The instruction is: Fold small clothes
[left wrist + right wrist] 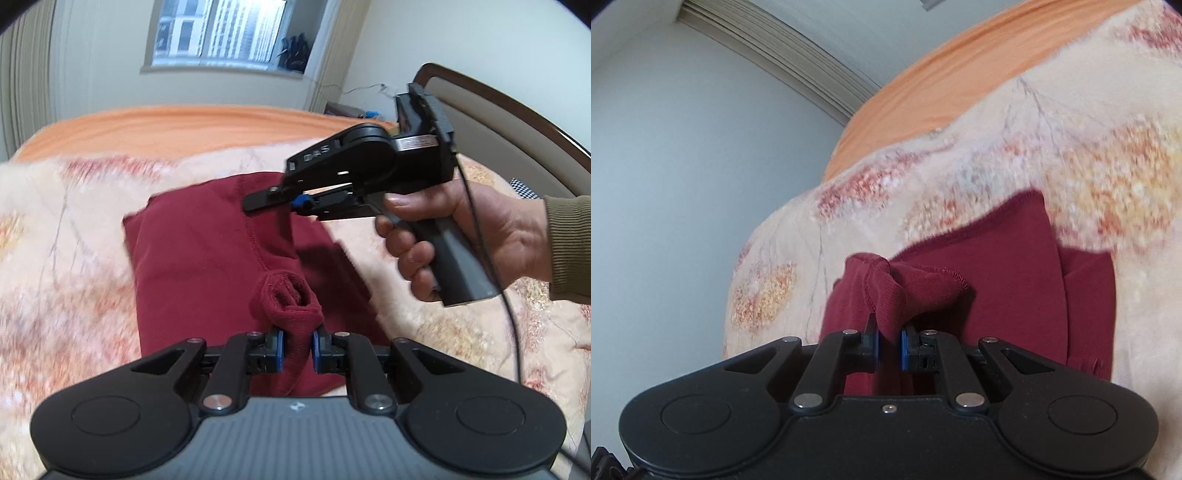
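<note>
A dark red garment lies spread on a bed, over a cream blanket printed with faded pink and orange patches. Its cloth is partly folded over itself, with a stitched seam running down the middle. Beyond the blanket, an orange sheet covers the far part of the bed. A padded headboard with a dark wooden rim stands on the right. Pale walls surround the bed, and a window sits in the far wall, with ribbed curtains beside it.

The left claw is closed tight on a bunched edge of the garment, the red cloth pinched between its blue pads and lifted off the blanket. The right claw is likewise clamped on another bunched, hemmed corner of the same garment. In the left wrist view, the person's right hand, in an olive ribbed sleeve, holds that claw's grey handle above the cloth.
</note>
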The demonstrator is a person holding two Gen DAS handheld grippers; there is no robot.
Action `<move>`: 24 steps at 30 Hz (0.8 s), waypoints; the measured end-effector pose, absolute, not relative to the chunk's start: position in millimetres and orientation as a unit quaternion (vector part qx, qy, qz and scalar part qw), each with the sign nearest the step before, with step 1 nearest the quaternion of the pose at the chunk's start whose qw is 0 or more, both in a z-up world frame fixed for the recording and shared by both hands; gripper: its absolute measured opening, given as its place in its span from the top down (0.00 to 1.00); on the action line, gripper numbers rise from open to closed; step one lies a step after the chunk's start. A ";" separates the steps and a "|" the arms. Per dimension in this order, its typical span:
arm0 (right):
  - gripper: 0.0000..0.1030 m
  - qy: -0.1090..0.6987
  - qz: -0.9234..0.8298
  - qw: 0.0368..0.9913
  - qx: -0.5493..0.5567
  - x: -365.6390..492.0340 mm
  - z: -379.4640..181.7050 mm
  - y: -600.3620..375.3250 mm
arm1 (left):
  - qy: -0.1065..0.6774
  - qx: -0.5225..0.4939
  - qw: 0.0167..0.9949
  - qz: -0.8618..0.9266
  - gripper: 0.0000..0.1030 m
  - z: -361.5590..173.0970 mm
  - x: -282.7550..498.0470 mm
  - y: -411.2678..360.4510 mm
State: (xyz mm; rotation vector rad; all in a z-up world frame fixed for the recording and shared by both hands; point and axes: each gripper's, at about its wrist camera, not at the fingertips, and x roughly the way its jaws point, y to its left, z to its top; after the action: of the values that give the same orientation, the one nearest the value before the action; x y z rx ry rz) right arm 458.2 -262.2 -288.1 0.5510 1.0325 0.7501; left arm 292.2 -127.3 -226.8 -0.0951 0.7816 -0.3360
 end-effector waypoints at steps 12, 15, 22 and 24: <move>0.89 0.518 0.304 0.769 0.220 502.2 -314.8 -317.5 | 0.356 0.036 0.909 -0.214 0.86 -259.9 325.4 -219.7; 0.88 0.526 0.292 0.759 0.248 504.8 -328.6 -327.0 | 0.351 0.111 0.902 -0.224 0.86 -281.2 321.8 -246.9; 0.88 0.525 0.291 0.755 0.263 512.3 -334.5 -329.7 | 0.329 0.238 0.882 -0.241 0.86 -315.4 314.1 -272.7; 0.88 0.538 0.281 0.751 0.260 514.2 -341.7 -331.4 | 0.325 0.268 0.872 -0.251 0.86 -324.9 306.9 -282.7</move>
State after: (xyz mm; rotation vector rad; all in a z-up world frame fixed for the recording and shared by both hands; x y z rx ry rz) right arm 514.2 -331.4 -341.7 0.5677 1.1749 0.6137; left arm 306.9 -282.7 -324.9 0.5593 0.6796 -0.5245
